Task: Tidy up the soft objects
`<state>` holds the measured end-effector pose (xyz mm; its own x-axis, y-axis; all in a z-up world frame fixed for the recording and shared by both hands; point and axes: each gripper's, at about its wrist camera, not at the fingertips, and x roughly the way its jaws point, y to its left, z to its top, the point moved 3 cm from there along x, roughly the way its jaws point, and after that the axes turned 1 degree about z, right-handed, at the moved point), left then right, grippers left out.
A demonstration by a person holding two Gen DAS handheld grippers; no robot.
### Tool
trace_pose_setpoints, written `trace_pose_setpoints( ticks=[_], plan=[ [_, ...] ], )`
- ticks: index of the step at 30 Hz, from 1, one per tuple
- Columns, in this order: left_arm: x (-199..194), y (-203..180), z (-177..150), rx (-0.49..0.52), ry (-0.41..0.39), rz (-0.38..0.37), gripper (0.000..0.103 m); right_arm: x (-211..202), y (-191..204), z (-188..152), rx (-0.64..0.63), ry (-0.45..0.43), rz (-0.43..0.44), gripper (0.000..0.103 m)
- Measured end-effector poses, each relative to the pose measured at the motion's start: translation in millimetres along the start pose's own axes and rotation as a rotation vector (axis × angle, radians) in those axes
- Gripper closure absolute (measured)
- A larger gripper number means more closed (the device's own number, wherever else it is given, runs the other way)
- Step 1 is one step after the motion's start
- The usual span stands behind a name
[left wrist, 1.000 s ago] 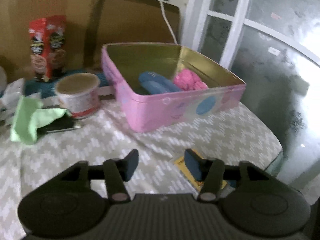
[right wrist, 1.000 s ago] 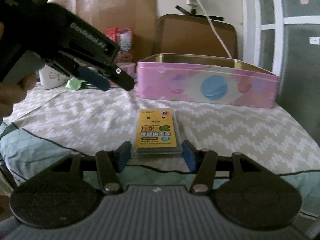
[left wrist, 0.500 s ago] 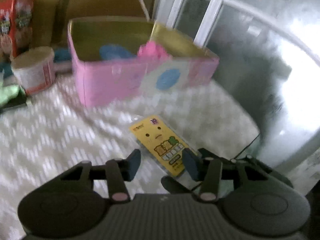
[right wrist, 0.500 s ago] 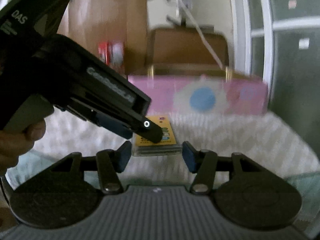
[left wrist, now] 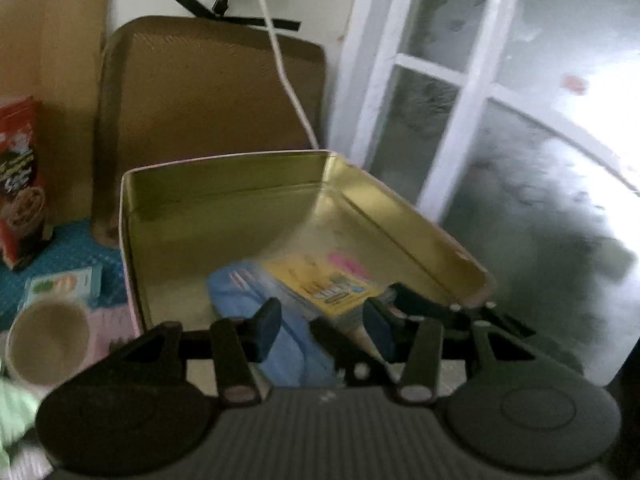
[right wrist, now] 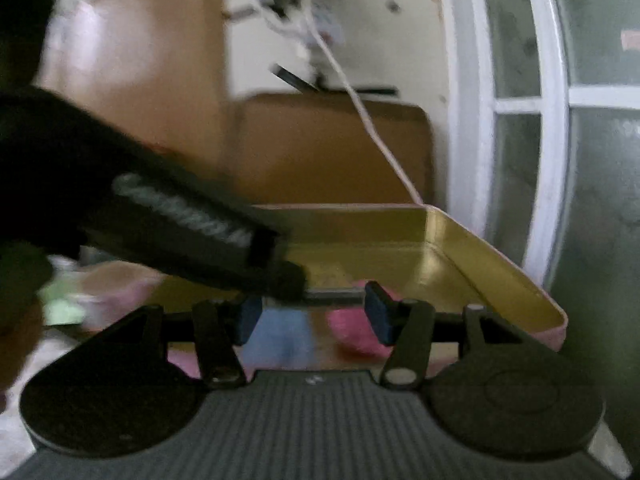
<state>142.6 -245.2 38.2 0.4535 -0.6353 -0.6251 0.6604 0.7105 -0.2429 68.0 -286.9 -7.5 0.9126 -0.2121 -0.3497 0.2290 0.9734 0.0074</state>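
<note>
The pink tin box (left wrist: pixel 224 196) with a gold inside stands open, also in the right wrist view (right wrist: pixel 480 256). Inside lie a blue soft object (left wrist: pixel 248 296), a pink soft object (right wrist: pixel 352 332), and a yellow flat packet (left wrist: pixel 320 284) resting over them. My left gripper (left wrist: pixel 320 326) is open over the box's near side, above the blue object. My right gripper (right wrist: pixel 312 316) holds the packet's edge between its pads; the packet shows as a thin dark edge. The right gripper's fingers (left wrist: pixel 424 308) show in the left view beside the packet. The left gripper body (right wrist: pixel 180 224) crosses the right view.
A paper cup (left wrist: pixel 48 340), a green cloth (left wrist: pixel 12 412), a small teal box (left wrist: pixel 64 284) and a red snack box (left wrist: pixel 20 184) are left of the tin. A brown board (left wrist: pixel 212 92), a white cable (left wrist: pixel 288 80) and a window frame (left wrist: pixel 448 120) stand behind.
Both grippers moved forward from the table's front edge to over the tin. The yellow packet left the cloth and now lies in the tin, carried by the right gripper.
</note>
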Motion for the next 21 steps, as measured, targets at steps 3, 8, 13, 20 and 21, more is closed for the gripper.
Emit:
trace_pose_setpoints(
  ticks=[3, 8, 13, 20, 21],
  plan=[
    [32.6, 3.0, 16.0, 0.005, 0.009, 0.038, 0.056, 22.0, -15.8, 4.9, -0.008, 0.028, -0.069, 0.043],
    [39.1, 21.3, 38.2, 0.012, -0.034, -0.006, 0.055, -3.7, -35.0, 12.8, 0.076, -0.004, -0.081, 0.044],
    [-1.3, 46.7, 28.6, -0.061, 0.037, 0.033, 0.055, -68.6, -13.9, 8.5, 0.159, -0.094, -0.017, 0.044],
    [-109.3, 108.8, -68.9, -0.057, 0.004, 0.17, 0.055, -99.8, 57.0, -36.5, 0.207, -0.187, 0.202, 0.053],
    [-120.3, 119.2, -87.5, -0.064, 0.004, 0.213, 0.056, -100.0, 70.6, -43.1, 0.211, -0.136, 0.206, 0.054]
  ],
)
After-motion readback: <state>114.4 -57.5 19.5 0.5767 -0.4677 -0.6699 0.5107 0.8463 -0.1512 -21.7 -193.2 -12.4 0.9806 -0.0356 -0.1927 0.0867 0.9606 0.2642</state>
